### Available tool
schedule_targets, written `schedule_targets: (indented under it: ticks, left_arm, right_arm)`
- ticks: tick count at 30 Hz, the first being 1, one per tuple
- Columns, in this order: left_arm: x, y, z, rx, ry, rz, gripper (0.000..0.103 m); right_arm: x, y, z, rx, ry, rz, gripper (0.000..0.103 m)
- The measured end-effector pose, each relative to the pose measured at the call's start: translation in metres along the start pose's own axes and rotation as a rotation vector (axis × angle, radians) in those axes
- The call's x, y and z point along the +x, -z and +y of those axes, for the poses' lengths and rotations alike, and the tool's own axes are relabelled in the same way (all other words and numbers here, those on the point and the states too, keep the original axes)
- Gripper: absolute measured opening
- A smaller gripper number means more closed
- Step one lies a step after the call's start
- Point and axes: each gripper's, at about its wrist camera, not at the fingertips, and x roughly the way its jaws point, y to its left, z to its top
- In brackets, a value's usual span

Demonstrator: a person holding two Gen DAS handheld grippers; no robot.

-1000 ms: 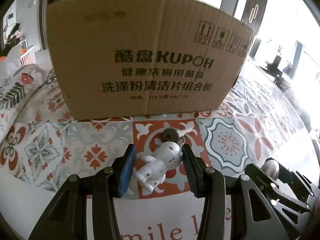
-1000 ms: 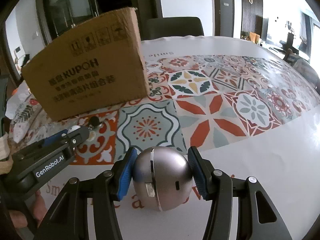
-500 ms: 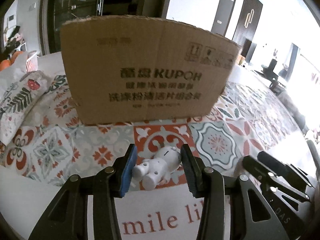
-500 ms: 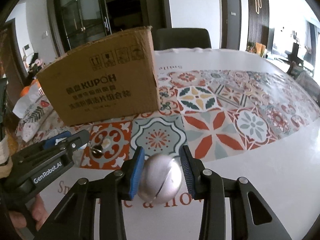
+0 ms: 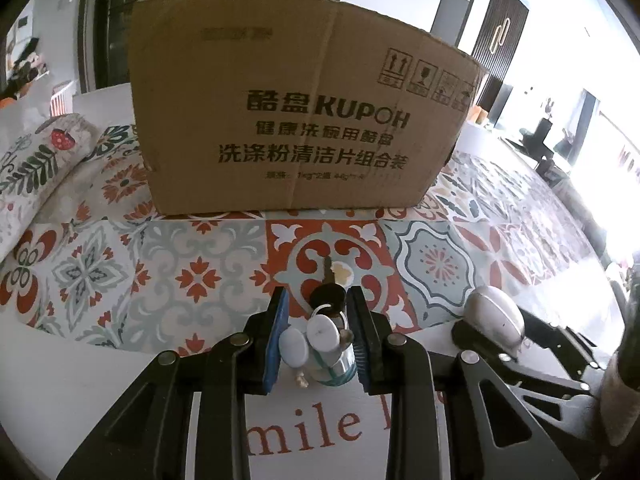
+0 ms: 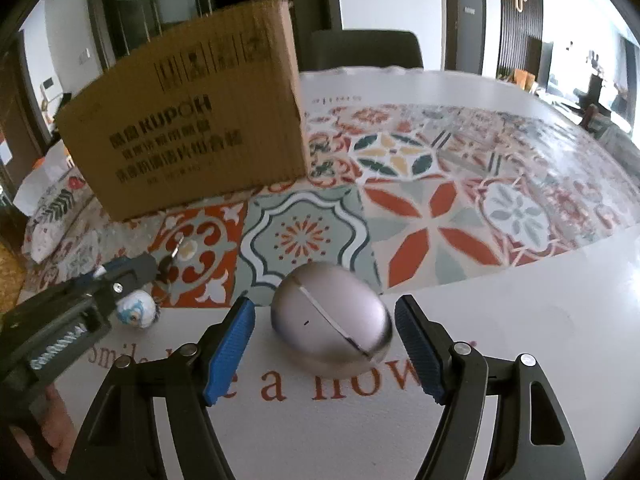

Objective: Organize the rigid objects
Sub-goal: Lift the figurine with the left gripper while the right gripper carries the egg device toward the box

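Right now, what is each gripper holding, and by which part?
Left gripper pinches the small white figurine by its sides. Right gripper, jaws just opened, holds nothing; the silver egg-shaped object lies between them.

The brown corrugated cardboard box [image 5: 296, 120] bears "KUPOH" beside Chinese characters and handling symbols. The white-edged patterned tablecloth [image 5: 120, 380] reads "mile" in red.

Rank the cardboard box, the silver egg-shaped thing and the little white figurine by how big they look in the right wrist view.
1. cardboard box, largest though farthest.
2. silver egg, nearest the camera, so its real size is unsure.
3. white figurine, partly hidden behind the left gripper.
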Motion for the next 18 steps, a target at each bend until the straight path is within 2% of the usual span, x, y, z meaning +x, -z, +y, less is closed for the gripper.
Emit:
schedule_targets:
  ticks: [3, 6, 8, 9, 18]
  left_arm:
    - [-0.001, 0.001, 0.003, -0.002, 0.019, -0.002, 0.03]
    - [-0.003, 0.002, 0.006, -0.006, 0.026, 0.002, 0.03]
    - [-0.003, 0.003, 0.007, 0.003, 0.02, 0.001, 0.03]
    - [-0.003, 0.004, 0.008, 0.005, 0.017, 0.007, 0.03]
    - [0.002, 0.012, 0.017, -0.017, 0.041, 0.033, 0.032]
  right_arm:
    - [0.001, 0.0, 0.002, -0.005, -0.005, -0.004, 0.073]
    - [0.002, 0.001, 0.004, -0.009, 0.004, 0.005, 0.068]
    - [0.001, 0.002, 0.006, -0.015, 0.02, 0.005, 0.058]
    - [0.0, 0.002, 0.007, -0.021, 0.023, 0.005, 0.056]
    - [-0.003, 0.007, 0.017, -0.04, 0.006, 0.004, 0.055]
